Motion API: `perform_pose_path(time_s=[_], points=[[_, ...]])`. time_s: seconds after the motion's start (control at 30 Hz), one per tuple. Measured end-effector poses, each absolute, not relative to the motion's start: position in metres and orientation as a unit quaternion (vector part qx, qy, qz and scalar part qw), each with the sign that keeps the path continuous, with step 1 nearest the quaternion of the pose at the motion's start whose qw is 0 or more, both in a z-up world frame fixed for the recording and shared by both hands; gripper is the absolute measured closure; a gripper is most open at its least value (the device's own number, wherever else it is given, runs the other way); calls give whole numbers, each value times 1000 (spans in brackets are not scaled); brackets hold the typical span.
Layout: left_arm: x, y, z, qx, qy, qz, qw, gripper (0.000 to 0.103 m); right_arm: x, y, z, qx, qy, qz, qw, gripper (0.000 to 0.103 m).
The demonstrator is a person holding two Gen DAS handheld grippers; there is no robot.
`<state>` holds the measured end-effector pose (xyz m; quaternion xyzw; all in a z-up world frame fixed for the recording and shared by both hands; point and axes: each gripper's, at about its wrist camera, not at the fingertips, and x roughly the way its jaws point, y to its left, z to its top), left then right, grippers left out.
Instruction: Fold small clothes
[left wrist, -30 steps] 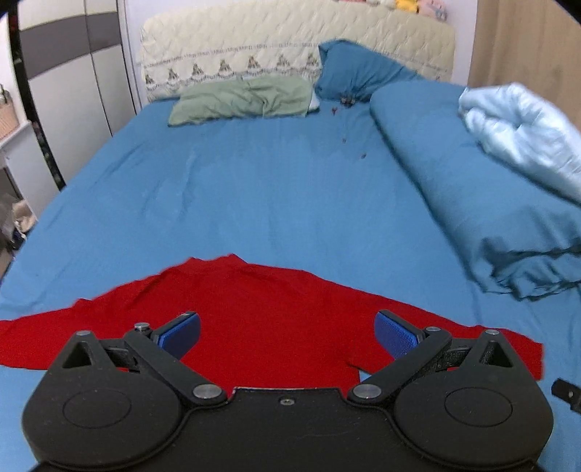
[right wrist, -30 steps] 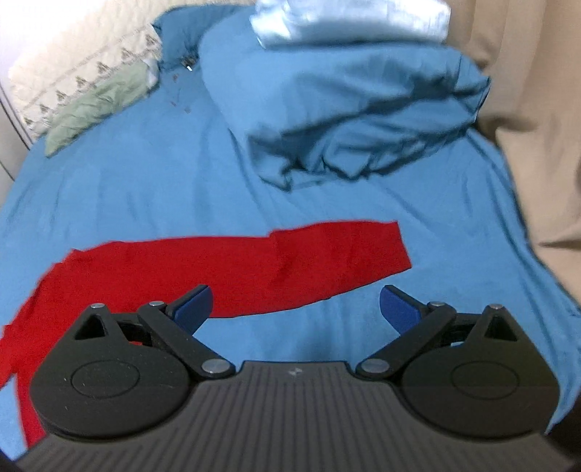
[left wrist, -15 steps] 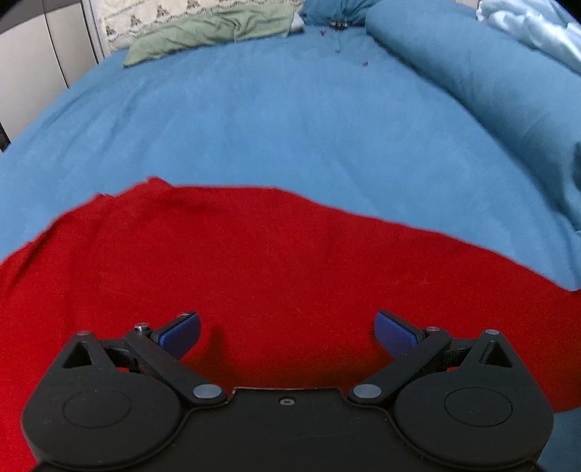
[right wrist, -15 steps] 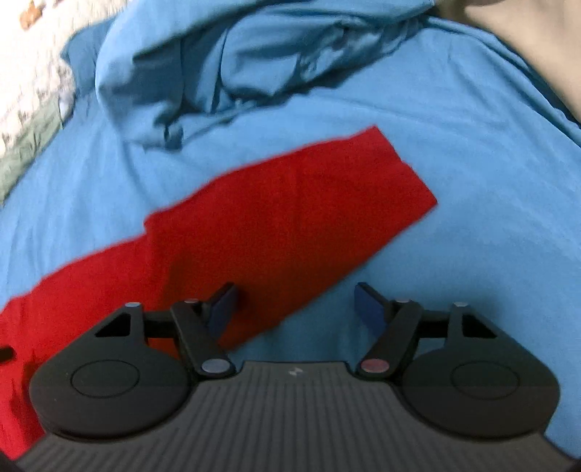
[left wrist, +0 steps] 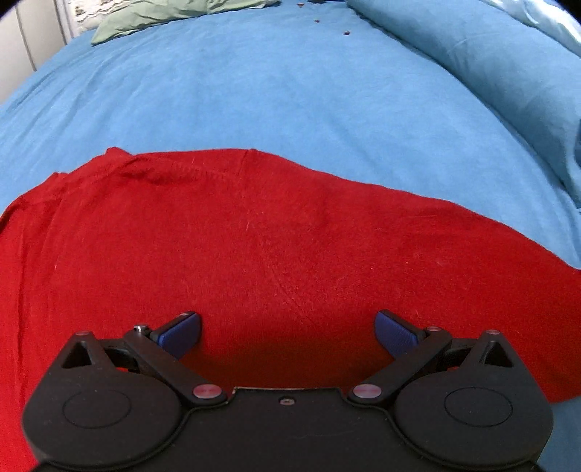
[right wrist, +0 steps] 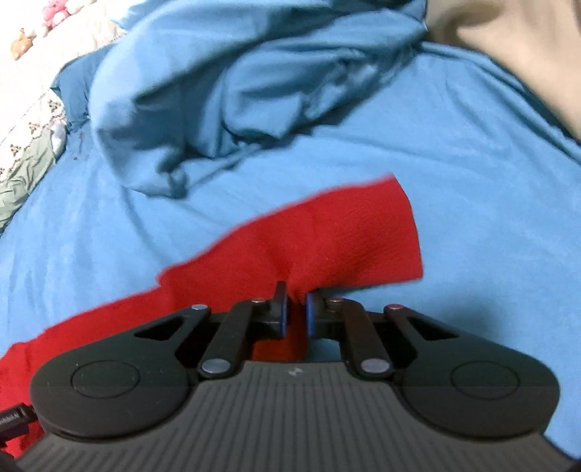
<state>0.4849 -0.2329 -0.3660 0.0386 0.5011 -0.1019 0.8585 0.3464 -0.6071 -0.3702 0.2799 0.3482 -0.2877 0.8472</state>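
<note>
A red long-sleeved top (left wrist: 276, 254) lies spread on the blue bed sheet (left wrist: 290, 90). My left gripper (left wrist: 287, 330) is open and empty, low over the middle of the top's body, its neckline ahead to the left. In the right wrist view my right gripper (right wrist: 296, 308) is shut on the red sleeve (right wrist: 348, 236), pinching a fold of it near the cuff, which bunches up between the blue pads.
A rumpled blue duvet (right wrist: 236, 80) lies heaped just beyond the sleeve; it also runs along the right in the left wrist view (left wrist: 490, 65). A green pillow (left wrist: 174, 14) lies at the bed's head. A beige curtain (right wrist: 526, 54) hangs at the right.
My right gripper has moved down onto the sleeve and shut on it. My left gripper has dropped closer over the top's body and stays open.
</note>
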Motion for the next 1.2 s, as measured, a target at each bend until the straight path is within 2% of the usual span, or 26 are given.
perform_pose_path(time_s=[0.17, 0.3, 0.4, 0.5, 0.7, 0.77, 0.8, 0.87, 0.9, 0.93, 1.07, 1.2], points=[[482, -193, -334, 18, 476, -92, 875, 0, 367, -559, -311, 246, 301, -206, 898, 79], [477, -130, -299, 7, 438, -71, 896, 0, 402, -482, -258, 201, 254, -88, 942, 79], [471, -78, -281, 11, 418, -41, 907, 0, 427, -408, -241, 164, 243, 17, 956, 79], [463, -29, -272, 17, 412, -2, 911, 0, 450, -326, -264, 129, 272, 112, 947, 79], [454, 32, -287, -27, 443, 16, 896, 0, 457, -206, -361, 6, 372, 191, 908, 78], [451, 35, -293, -20, 447, 10, 894, 0, 450, -191, -377, -20, 383, 196, 903, 75], [451, 34, -297, -18, 449, 4, 893, 0, 446, -189, -381, -30, 380, 193, 904, 70], [455, 27, -300, -20, 452, -14, 892, 0, 440, -191, -381, -35, 377, 201, 903, 54], [451, 25, -303, -21, 451, -24, 892, 0, 437, -194, -379, -37, 375, 202, 904, 40], [451, 18, -303, -24, 451, -37, 892, 0, 434, -198, -376, -43, 373, 198, 905, 32], [444, -15, -303, -19, 447, -100, 889, 0, 416, -227, -368, -45, 381, 177, 906, 26], [450, -61, -317, 17, 449, -154, 880, 3, 401, -266, -362, -25, 401, 132, 906, 25]])
